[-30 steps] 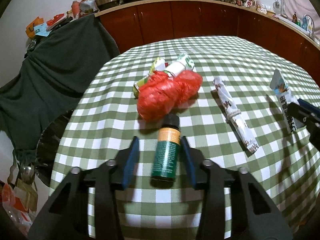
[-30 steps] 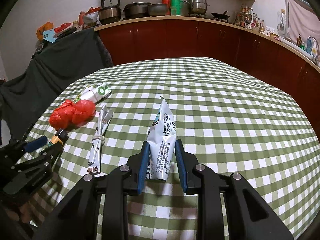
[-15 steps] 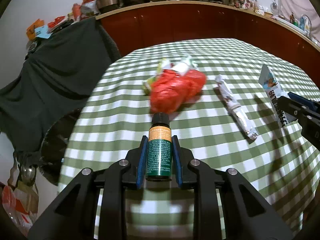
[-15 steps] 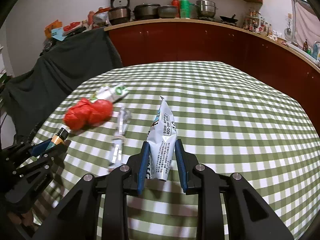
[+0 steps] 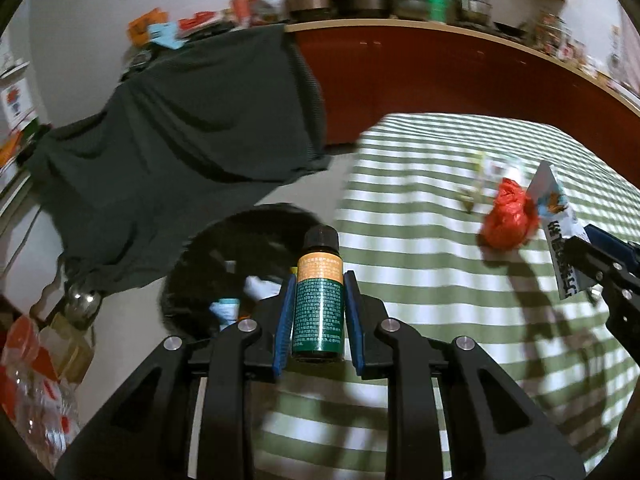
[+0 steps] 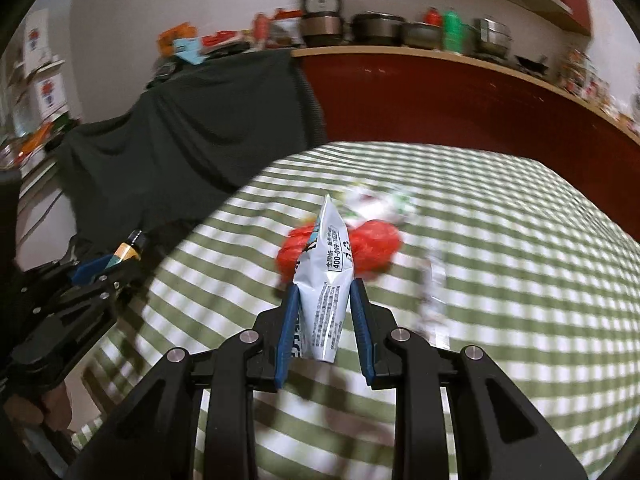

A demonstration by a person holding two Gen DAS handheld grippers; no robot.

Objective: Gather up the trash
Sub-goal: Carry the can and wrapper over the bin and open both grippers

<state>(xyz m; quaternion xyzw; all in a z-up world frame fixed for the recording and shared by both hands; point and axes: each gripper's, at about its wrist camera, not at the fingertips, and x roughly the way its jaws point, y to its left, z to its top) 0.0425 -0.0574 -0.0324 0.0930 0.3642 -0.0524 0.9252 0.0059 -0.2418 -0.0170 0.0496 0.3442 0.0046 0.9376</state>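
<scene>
Left wrist: bottle clamped between jaws

A home kitchen: red cabinets, pots lining the counter, a green-checked tablecloth.
</scene>
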